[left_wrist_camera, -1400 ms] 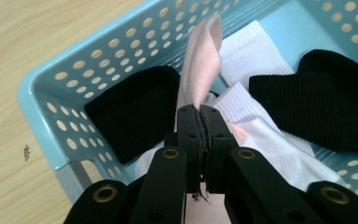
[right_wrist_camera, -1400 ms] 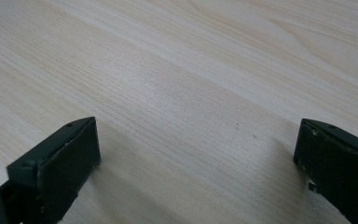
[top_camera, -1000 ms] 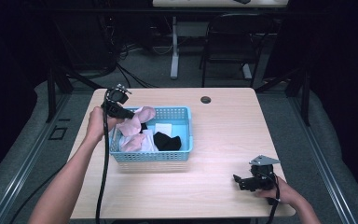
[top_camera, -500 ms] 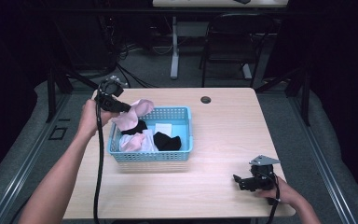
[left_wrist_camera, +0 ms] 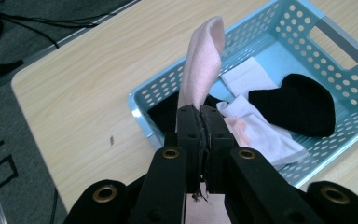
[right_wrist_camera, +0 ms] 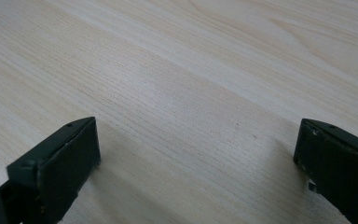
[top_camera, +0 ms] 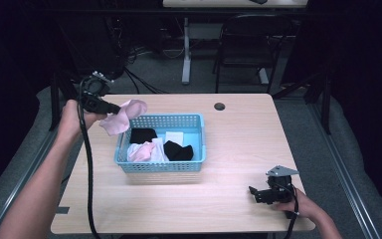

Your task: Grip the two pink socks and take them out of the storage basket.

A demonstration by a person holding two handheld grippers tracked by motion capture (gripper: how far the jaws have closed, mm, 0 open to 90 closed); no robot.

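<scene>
A pale wooden tabletop [top_camera: 238, 134] stands in a dim room. A pink sock [top_camera: 124, 117] hangs in the air just beyond the far-left corner of a blue basket [top_camera: 159, 167], pinched between the closed jaws of the left tool [left_wrist_camera: 200, 119]. Black and white socks lie in the basket. The right tool [top_camera: 256, 192] rests near the tabletop's near right corner, jaws wide apart and empty.

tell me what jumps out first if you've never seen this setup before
The eye goes first to the pink sock dangling from the left gripper, held up over the table's left side beside the basket, its fingers pinched shut on the fabric. Next comes the light blue basket at mid-table, with black, white and pink socks in it. The right gripper rests open near the front right corner.
</scene>
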